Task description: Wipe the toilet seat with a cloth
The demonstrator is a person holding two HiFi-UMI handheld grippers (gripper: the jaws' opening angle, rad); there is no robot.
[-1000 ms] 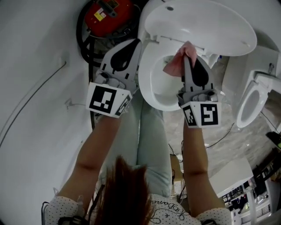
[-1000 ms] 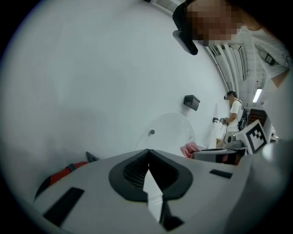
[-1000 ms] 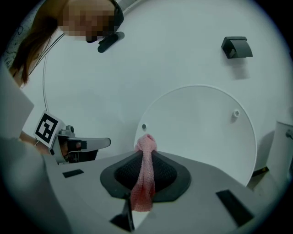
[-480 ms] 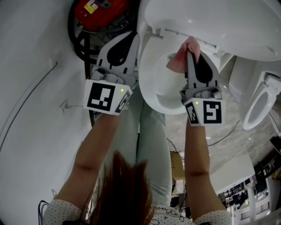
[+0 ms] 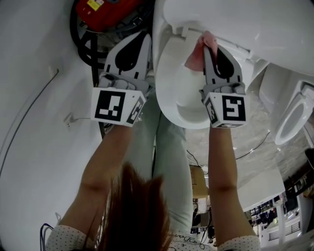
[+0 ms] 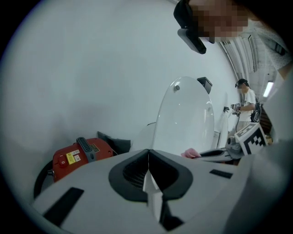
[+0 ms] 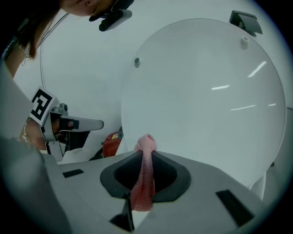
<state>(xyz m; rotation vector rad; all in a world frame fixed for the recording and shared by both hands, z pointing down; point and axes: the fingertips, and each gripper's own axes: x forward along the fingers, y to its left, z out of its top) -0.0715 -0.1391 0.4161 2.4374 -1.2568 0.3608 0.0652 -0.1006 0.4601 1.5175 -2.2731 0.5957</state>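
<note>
Over the last second the toilet slides up and closer in the head view, so the raised lid (image 5: 255,22) now runs off the top edge, while the right gripper (image 5: 210,40) and its cloth (image 5: 197,53) have crept toward the rear of the toilet seat (image 5: 166,83), close to the hinge. The right fingers are clenched on the pink cloth: in the right gripper view a bunched strip of it stands up between them and pokes out past their tips, with the lid standing just beyond. From the head view the cloth lies over the seat's rear inner edge, but I cannot tell whether it presses on the surface or only hangs above it. The left gripper (image 5: 145,36) sits just off the seat's left side, its fingers clenched together on nothing, and a red machine (image 5: 105,6) lies further out on that side. The wipe looks to be at an early stage. To do it well, the protruding wad probably needs tilting down so that cloth rather than finger meets the seat, then dragging round the ring with steady pressure. The grip should hold firm so that nothing slips into the bowl, and the stroke should stay short of the lid behind the seat.
</note>
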